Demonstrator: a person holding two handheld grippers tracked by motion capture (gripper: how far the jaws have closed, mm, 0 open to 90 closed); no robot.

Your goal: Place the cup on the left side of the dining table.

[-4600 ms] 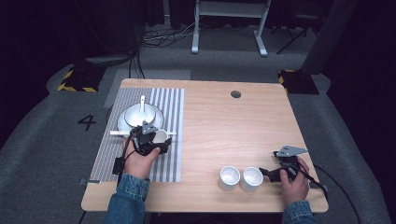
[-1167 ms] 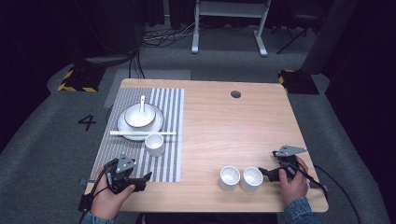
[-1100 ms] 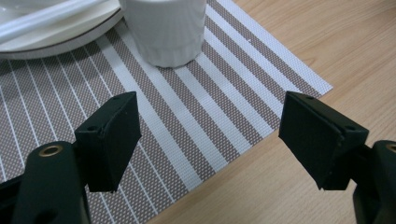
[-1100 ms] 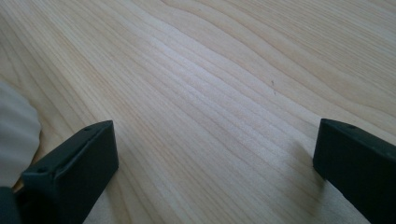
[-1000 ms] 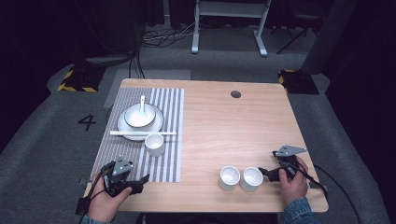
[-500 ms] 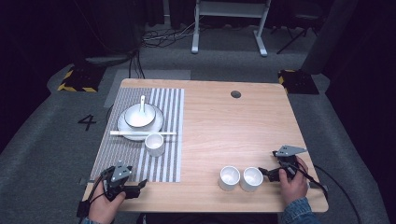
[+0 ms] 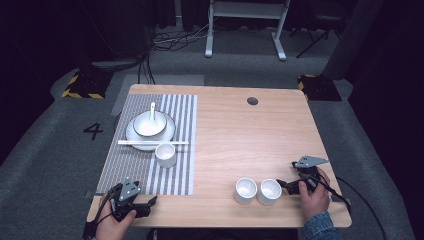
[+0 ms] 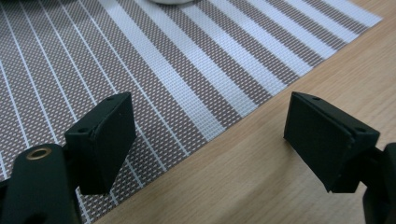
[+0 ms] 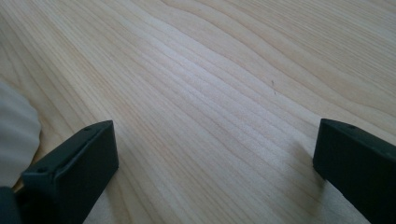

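Both tools are parked at the near edge of the desk (image 7: 225, 125), jaws wide apart, nothing in them: left tool (image 7: 145, 206) over the striped mat's (image 7: 150, 175) corner, right tool (image 7: 286, 185) just beside two white cups (image 7: 257, 191). Farther up the mat: another cup (image 7: 165, 155), chopsticks (image 7: 152, 142), then bowl (image 7: 149, 124) with spoon (image 7: 152, 111) on a plate (image 7: 169, 131). Looks like ceramic, so probably slippery and chippable; I'd pinch a cup by its rim wall.
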